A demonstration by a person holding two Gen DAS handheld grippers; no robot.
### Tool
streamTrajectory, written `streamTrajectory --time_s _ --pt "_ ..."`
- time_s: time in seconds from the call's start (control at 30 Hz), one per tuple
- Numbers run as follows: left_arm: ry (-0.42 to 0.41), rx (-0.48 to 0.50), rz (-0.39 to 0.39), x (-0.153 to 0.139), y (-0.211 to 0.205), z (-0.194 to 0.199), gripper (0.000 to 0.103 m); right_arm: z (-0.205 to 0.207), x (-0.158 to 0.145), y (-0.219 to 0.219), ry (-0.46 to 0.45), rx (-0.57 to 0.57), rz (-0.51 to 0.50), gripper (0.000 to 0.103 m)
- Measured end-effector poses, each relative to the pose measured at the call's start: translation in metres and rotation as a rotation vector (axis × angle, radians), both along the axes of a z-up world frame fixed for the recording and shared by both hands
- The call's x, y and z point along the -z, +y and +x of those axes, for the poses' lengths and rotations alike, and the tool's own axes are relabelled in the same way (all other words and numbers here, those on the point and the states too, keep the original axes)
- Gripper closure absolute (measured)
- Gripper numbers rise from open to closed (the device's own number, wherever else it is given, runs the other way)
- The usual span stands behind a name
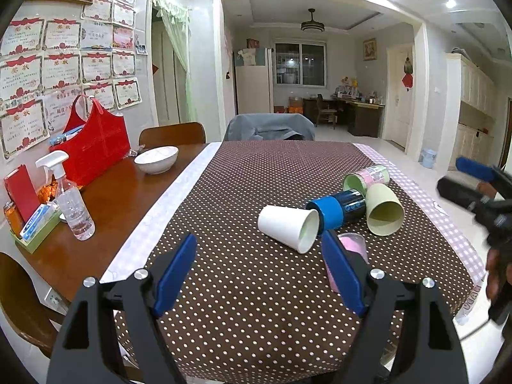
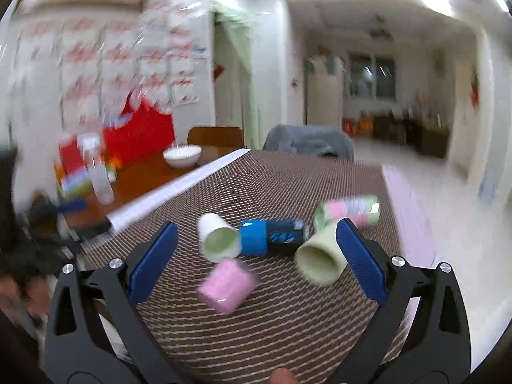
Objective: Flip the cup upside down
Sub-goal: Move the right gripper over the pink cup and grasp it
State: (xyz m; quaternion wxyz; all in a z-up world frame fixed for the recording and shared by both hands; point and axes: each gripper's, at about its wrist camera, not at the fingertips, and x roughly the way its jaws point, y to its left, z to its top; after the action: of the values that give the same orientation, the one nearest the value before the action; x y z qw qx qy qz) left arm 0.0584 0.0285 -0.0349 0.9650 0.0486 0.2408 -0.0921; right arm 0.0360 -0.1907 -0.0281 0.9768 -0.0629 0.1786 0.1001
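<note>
In the left wrist view, a spray bottle [image 1: 72, 198] stood at the left of the frame on bare wood, with a white bowl [image 1: 156, 159] above and right of it. The left gripper [image 1: 259, 275] hung low at centre, jaws spread wide and holding nothing.

Right of centre, five cups lay tipped in a cluster on the dotted tablecloth [image 1: 256, 166]:
- White cup [image 1: 288, 228], on its side, mouth to the right.
- Blue cup [image 1: 336, 208], touching the white cup's rim.
- Pink cup [image 1: 352, 256], largely hidden behind the left gripper's right finger.
- Pale green cup [image 1: 382, 209], mouth toward the camera.
- Patterned cup [image 1: 368, 177], behind it.

The right gripper [image 2: 256, 262] was likewise open and empty; in its own view the pale green cup [image 2: 320, 260] lay just beside its right finger.

Risks, as judged:
- The cups touched one another, so closing on one could nudge a neighbour into rolling toward the table's right edge.
- A grip on a thin cup wall could crush it or slip during the turn.

Limits: the right wrist view was badly motion-blurred. Which cup was intended could not be determined. The right gripper was cut off at the left view's right edge.
</note>
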Motion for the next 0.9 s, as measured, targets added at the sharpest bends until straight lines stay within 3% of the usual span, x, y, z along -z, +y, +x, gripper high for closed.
streamTrajectory --time_s 0.1,0.37,0.63,0.9 --pt "0.005 -0.005 0.004 0.001 0.002 0.006 0.024 0.025 0.016 0.004 0.1 -0.126 -0.125 0.006" --pt "0.055 -0.031 0.035 0.013 0.003 0.036 0.024 0.06 0.06 0.014 0.25 -0.322 -0.451 0.006" --pt "0.125 -0.051 0.073 0.031 -0.004 0.063 0.024 0.062 0.104 0.04 0.243 -0.592 -0.88 0.006" --pt "0.198 -0.086 0.075 0.048 -0.001 0.09 0.024 0.066 0.127 0.062 0.166 -0.881 -1.13 0.006"
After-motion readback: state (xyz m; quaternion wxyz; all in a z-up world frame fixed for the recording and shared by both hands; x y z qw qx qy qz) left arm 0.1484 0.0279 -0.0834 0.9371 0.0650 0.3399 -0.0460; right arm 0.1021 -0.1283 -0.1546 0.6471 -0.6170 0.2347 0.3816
